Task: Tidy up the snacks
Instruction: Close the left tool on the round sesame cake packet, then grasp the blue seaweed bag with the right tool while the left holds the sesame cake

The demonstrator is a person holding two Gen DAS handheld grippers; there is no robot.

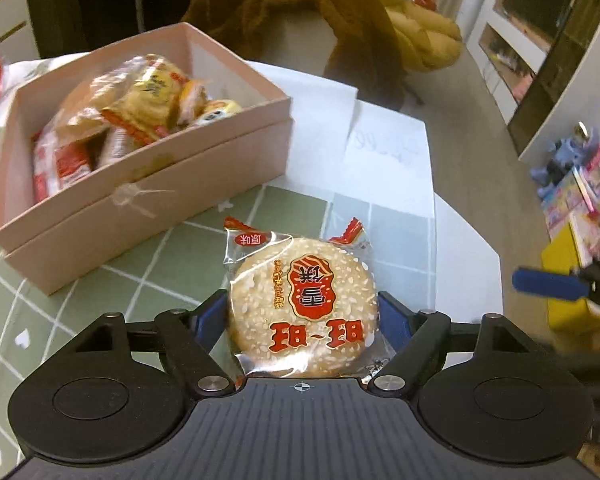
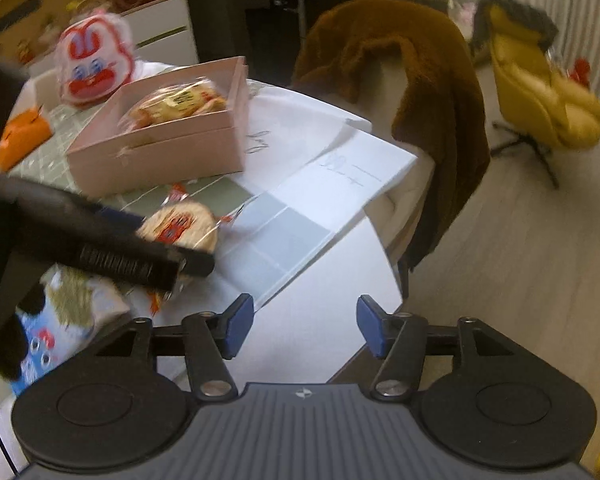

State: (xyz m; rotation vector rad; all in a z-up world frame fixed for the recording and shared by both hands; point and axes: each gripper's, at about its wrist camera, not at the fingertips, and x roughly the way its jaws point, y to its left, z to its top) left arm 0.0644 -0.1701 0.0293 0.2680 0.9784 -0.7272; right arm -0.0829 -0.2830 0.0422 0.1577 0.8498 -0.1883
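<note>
The left gripper [image 1: 303,312] has its jaws spread wide on either side of a wrapped rice cracker [image 1: 303,302], which lies flat on the worktop [image 1: 80,300] with a small gap visible at each pad. The right gripper [image 2: 305,326] has its jaws parted and empty above the white edge of the worktop. The pink box [image 1: 148,184], already holding several wrapped snacks [image 1: 140,108], stands near the cracker, behind and to its left.
</note>
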